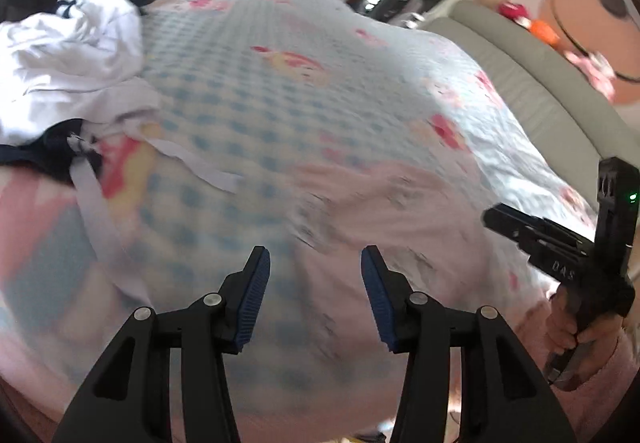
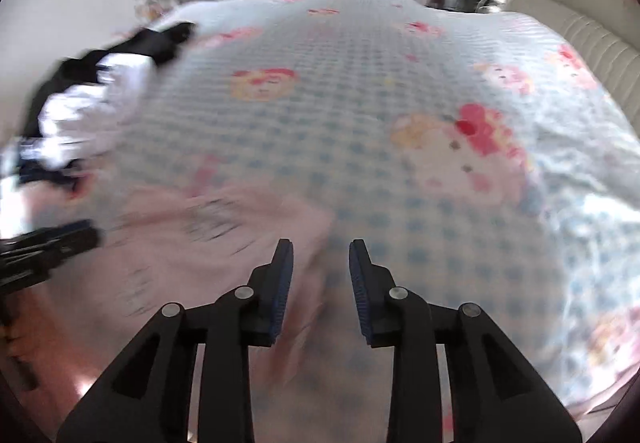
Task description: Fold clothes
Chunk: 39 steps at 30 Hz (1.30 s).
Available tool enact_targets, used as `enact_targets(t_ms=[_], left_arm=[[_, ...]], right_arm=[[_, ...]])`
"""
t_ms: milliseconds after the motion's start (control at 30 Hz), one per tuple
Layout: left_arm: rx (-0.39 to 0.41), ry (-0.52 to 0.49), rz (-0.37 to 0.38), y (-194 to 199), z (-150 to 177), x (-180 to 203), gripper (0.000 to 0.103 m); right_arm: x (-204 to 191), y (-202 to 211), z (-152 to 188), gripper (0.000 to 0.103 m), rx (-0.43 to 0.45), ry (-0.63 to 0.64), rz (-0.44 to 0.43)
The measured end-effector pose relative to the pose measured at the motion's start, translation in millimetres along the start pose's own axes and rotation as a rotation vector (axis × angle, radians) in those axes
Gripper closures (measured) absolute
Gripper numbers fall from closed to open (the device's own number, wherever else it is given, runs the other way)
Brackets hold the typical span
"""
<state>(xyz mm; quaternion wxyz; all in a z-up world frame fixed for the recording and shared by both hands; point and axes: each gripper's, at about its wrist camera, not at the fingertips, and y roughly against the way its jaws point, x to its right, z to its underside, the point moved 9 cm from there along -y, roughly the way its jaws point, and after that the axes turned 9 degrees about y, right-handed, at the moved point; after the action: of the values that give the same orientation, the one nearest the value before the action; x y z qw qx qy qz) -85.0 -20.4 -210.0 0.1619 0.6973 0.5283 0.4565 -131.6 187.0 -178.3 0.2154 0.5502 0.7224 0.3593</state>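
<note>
The left gripper (image 1: 315,263) is open wide. Its two blue pads (image 1: 252,303) sit far apart and hold nothing. Through the gap you see the bed cover (image 1: 248,91) on one side and a pink garment (image 1: 400,211) on the other. The pink garment lies flat on the bed, just in front of this gripper and a bit to its right. It looks blurry, so I cannot tell what kind of clothing it is.

The right gripper (image 2: 320,255) is open too, but not as wide. It holds nothing. The pink garment (image 2: 224,239) lies in front of it and to its left, and the edge of the cloth runs under the left finger. I cannot tell if the finger touches it.

In the left view, a hand (image 1: 576,335) in a pink sleeve holds the handle of the right gripper at the right edge.

A pile of white and dark clothes (image 1: 68,55) sits far off on the left side of the bed, well apart from both grippers. A long white strap (image 1: 96,215) trails down from the pile.
</note>
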Motion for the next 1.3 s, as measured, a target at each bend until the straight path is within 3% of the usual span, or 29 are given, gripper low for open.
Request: enact_targets(t_ms=[67,133,233,333,433,600,667,833,933,1000,1100,1233,1300], left_arm=[[-0.027,-0.020,-0.041,-6.7,8.1,-0.5,0.054],[-0.060,-0.021,-0.097,-13.3,14.7,-10.3,0.052],[-0.082,-0.004,-0.152,-12.7,19.6,-23.9,0.051],[-0.067,0.052,-0.149,1.5,18.4,-35.6,0.054],[-0.135,0.262,0.075,6.0,28.2,-43.6,0.054],[-0.162,0.339,0.201,3.6,29.0,-37.4,0.054],[-0.165,0.408,0.301,5.4,24.5,-33.6,0.054],[-0.171,0.503,0.421,9.3,28.6,-33.0,0.051],[-0.200,0.494,0.375,-6.2,37.0,-28.5,0.048],[-0.211,0.473,0.330,-18.9,39.1,-22.9,0.048],[-0.199,0.423,0.337,-27.8,28.7,-7.5,0.063],[-0.211,0.374,0.313,-43.8,17.9,11.2,0.063],[-0.176,0.359,0.281,-37.8,11.3,11.6,0.063]], right_arm=[[-27.9,11.4,10.4,0.060,0.017,0.039,-0.062],[-47.0,-1.8,21.2,0.059,-0.018,0.083,-0.089],[-42.4,-13.7,40.0,0.060,-0.070,0.133,0.019],[-20.6,-5.1,47.8,0.051,-0.065,0.008,0.009],[-12.0,9.9,48.2,0.051,-0.027,-0.065,-0.015],[-12.1,33.2,34.5,0.050,0.065,-0.068,0.030],[-6.1,29.7,30.9,0.050,0.053,-0.105,0.016],[-3.7,19.9,25.5,0.049,0.028,-0.147,-0.055],[-4.9,-2.6,37.0,0.049,-0.065,-0.076,0.036],[-2.9,-9.6,45.4,0.048,-0.085,-0.108,0.027],[7.0,-2.6,49.3,0.048,-0.057,-0.219,-0.026],[31.4,9.8,53.6,0.048,-0.029,-0.269,0.045],[40.8,8.1,60.3,0.048,-0.052,-0.306,0.043]])
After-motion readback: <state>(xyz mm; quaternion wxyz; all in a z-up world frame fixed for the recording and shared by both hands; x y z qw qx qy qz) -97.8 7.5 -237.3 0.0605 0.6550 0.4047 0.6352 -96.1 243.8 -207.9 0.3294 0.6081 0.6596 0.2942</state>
